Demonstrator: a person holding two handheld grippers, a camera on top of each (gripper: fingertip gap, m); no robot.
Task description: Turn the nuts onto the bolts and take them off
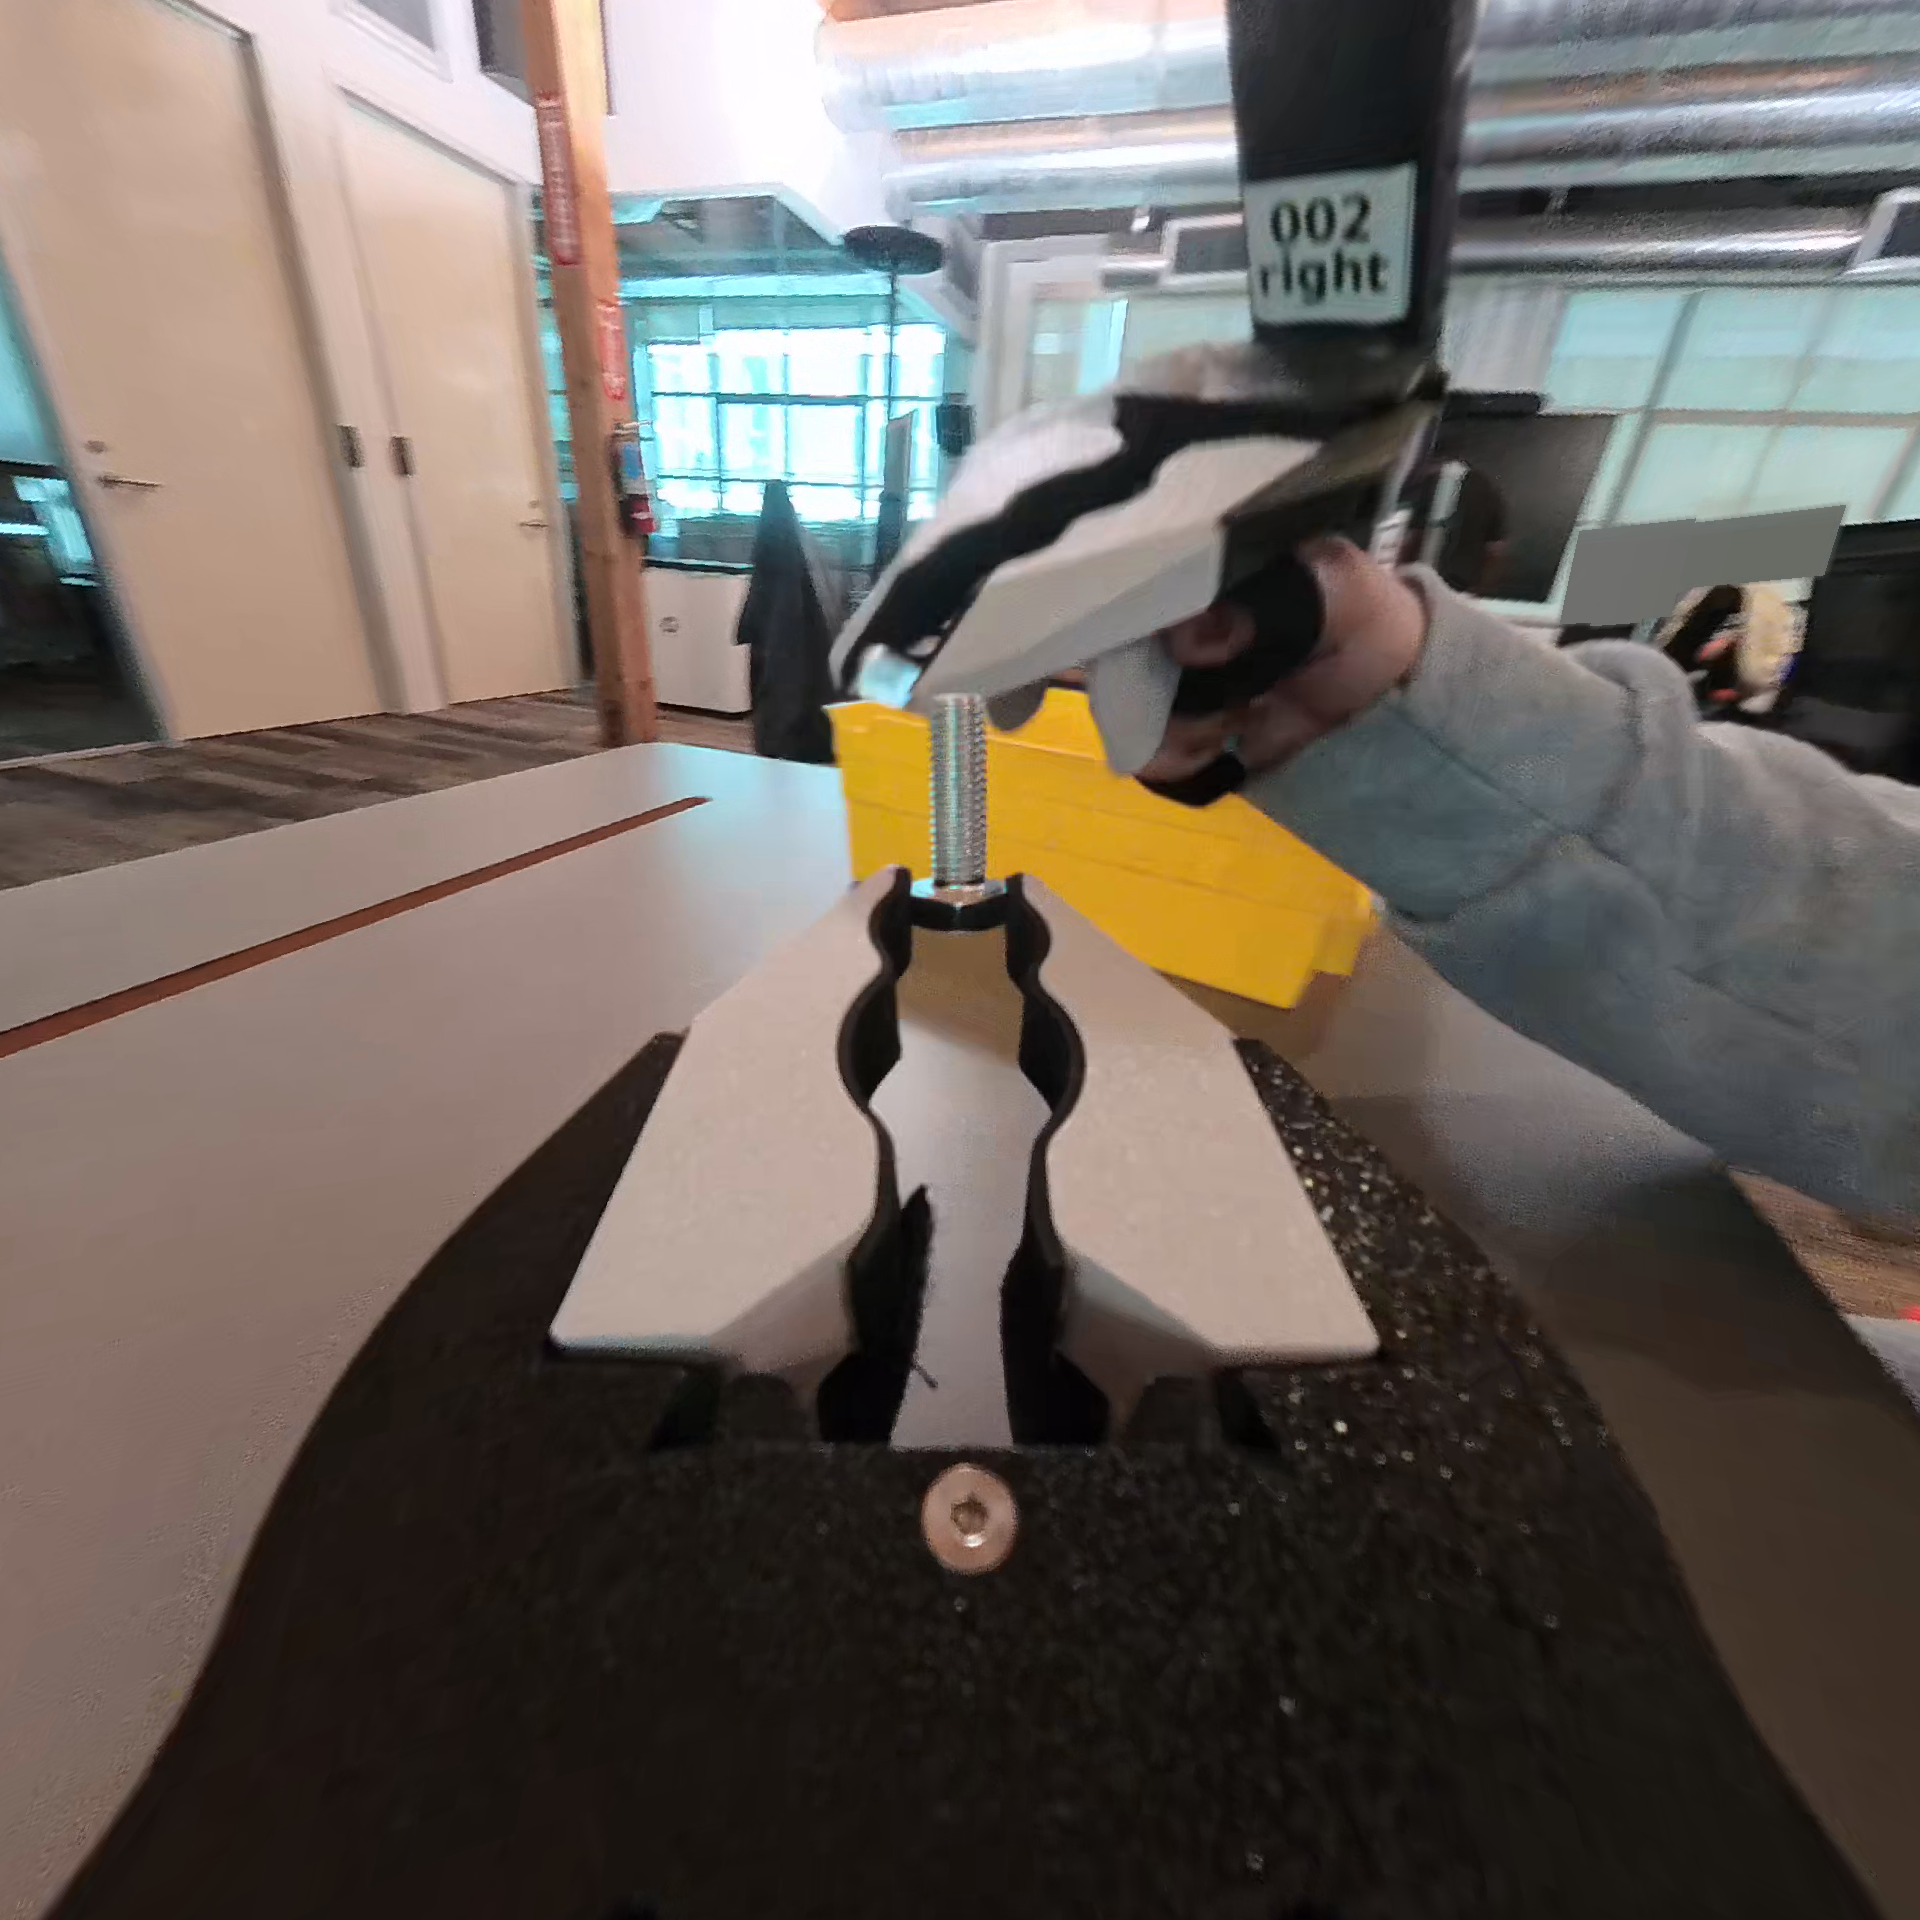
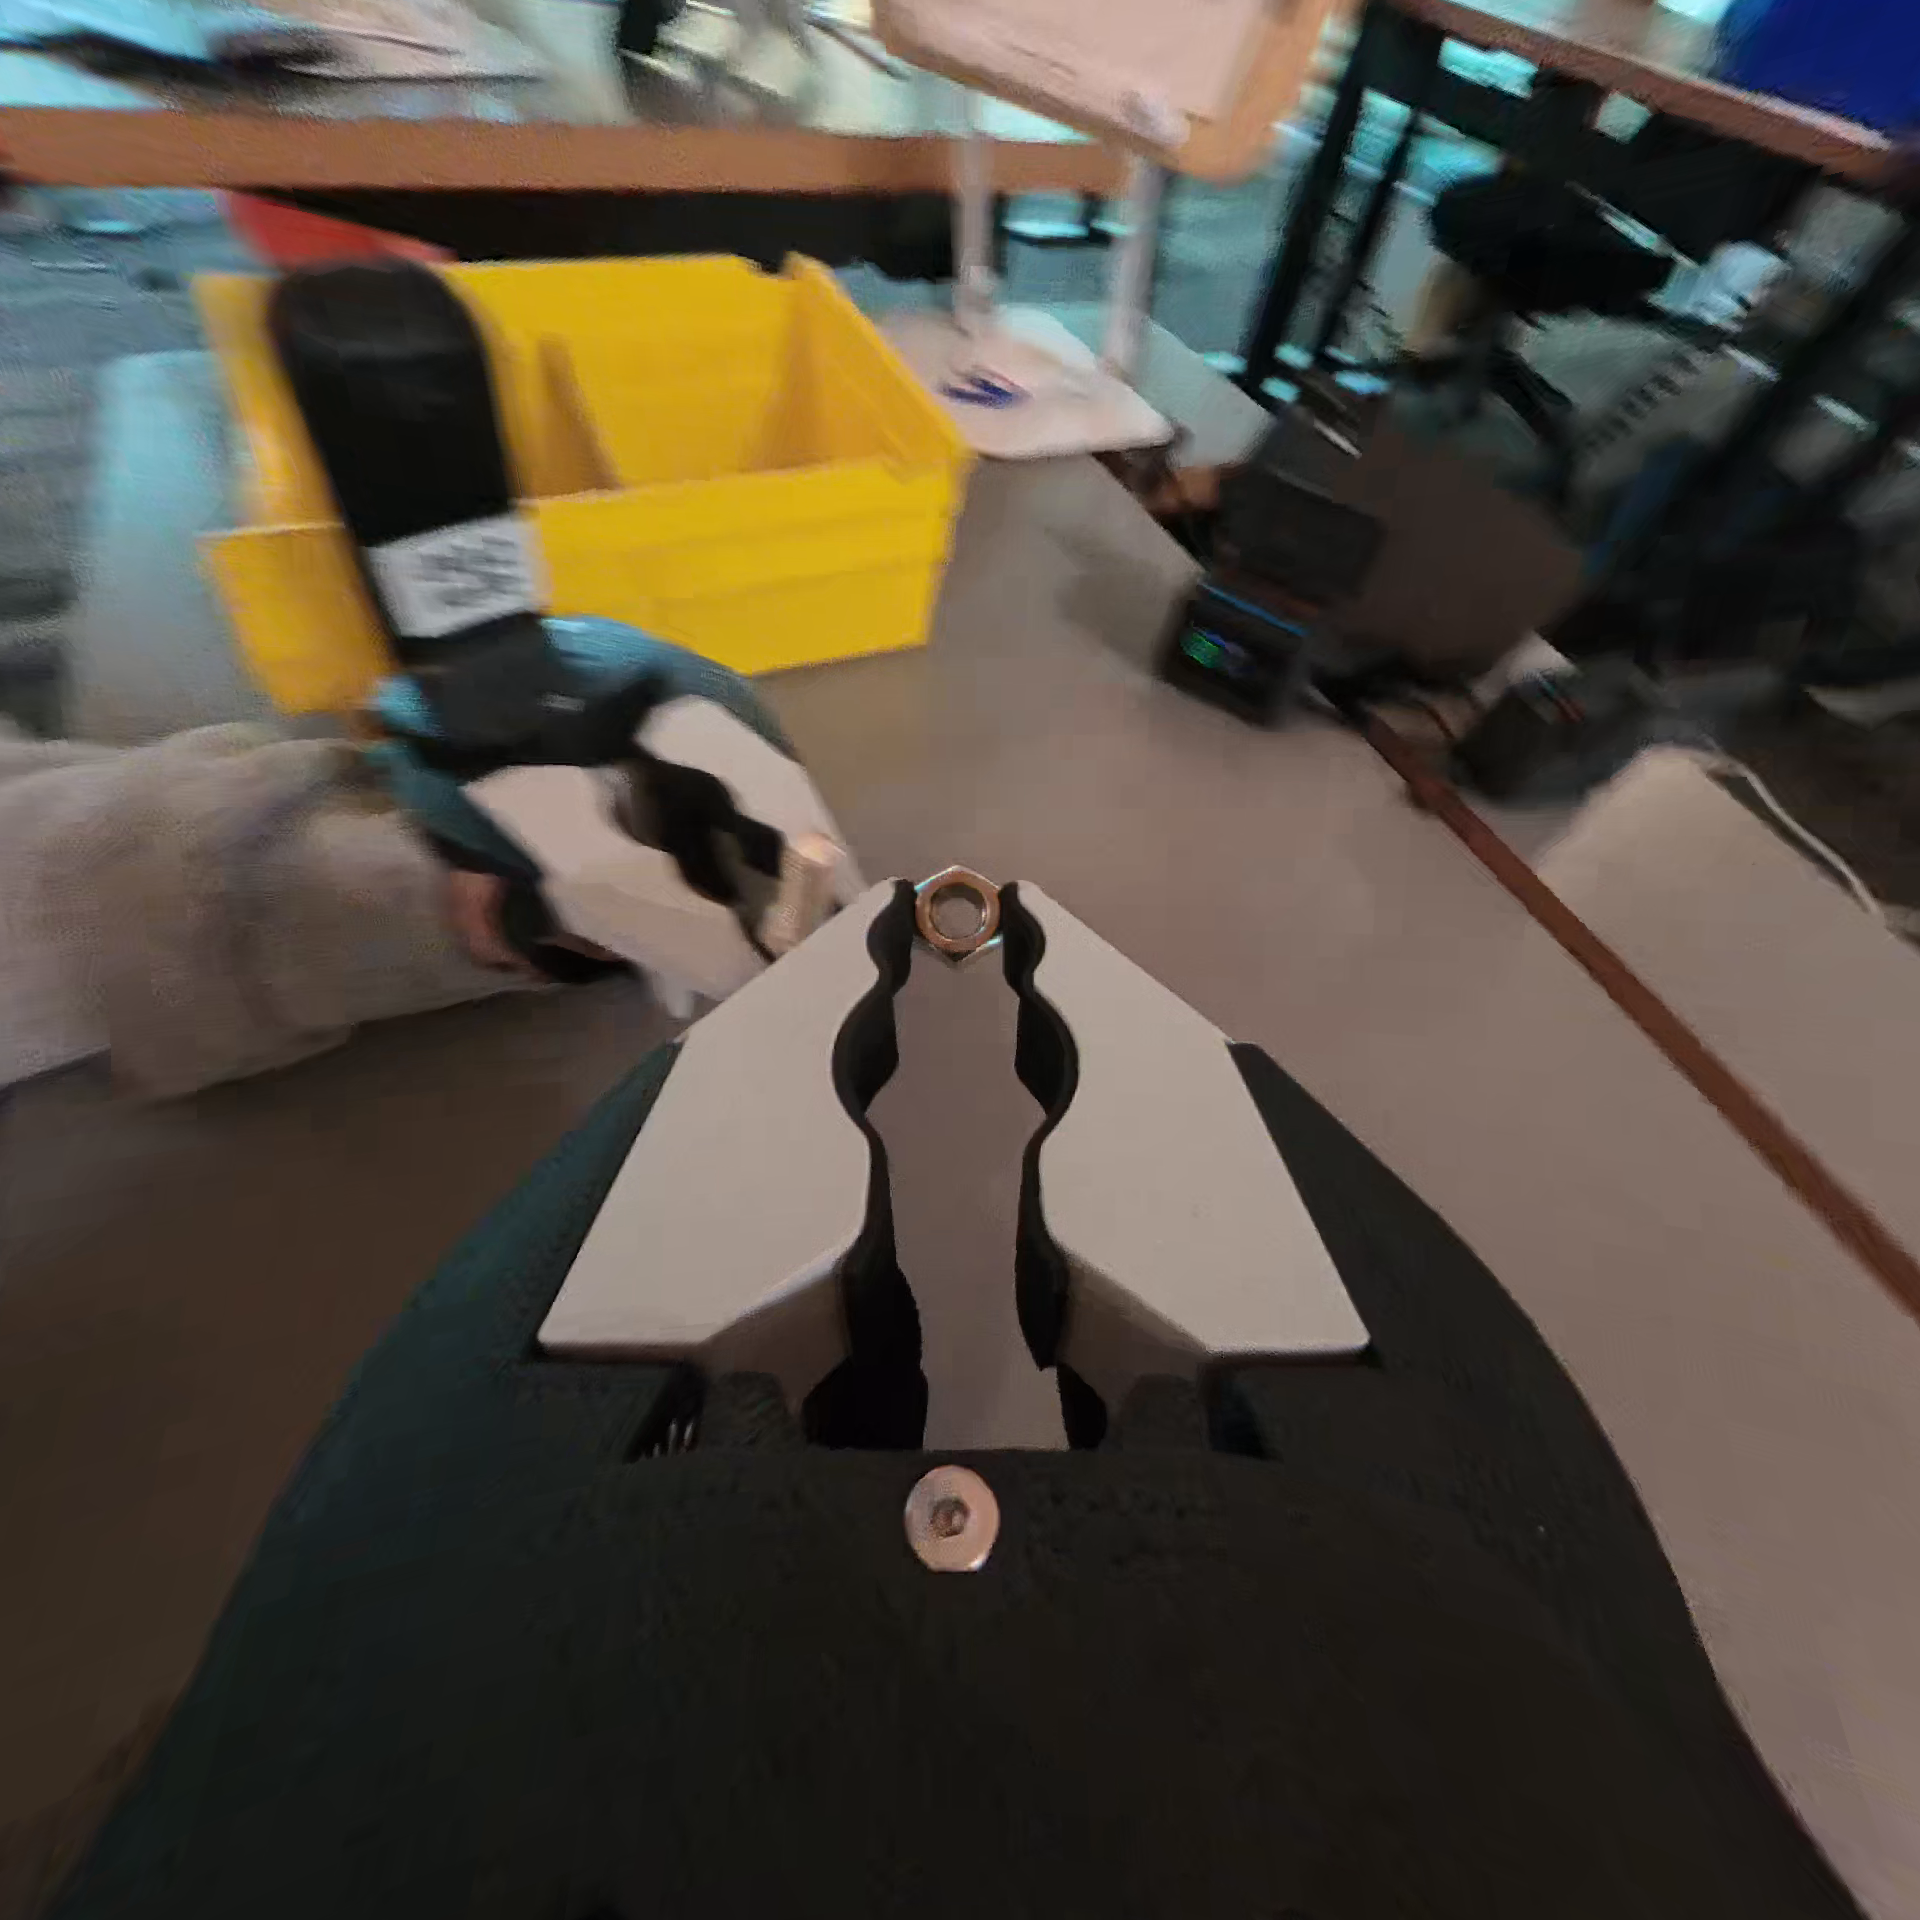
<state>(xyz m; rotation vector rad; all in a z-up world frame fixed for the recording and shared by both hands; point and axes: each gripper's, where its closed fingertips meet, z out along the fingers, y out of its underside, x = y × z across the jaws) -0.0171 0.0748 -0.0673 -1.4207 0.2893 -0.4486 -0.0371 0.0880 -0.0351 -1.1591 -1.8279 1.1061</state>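
My left gripper (image 1: 958, 902) is shut on the hex head of a silver bolt (image 1: 958, 790), which stands upright with its thread up. My right gripper (image 2: 956, 914) is shut on a silver hex nut (image 2: 957, 916), held flat at the fingertips with its hole showing. In the left wrist view the right gripper (image 1: 904, 675) hovers just above the bolt's top, tilted down from the right. In the right wrist view the left gripper (image 2: 805, 894) is to the left and blurred, with the bolt (image 2: 808, 878) at its tips.
A yellow plastic bin (image 1: 1101, 831) stands on the grey table (image 1: 312, 1143) behind the bolt; it also shows in the right wrist view (image 2: 727, 499). A person's hand and light sleeve (image 1: 1558, 852) hold the right gripper. A brown seam (image 2: 1662, 1039) crosses the table.
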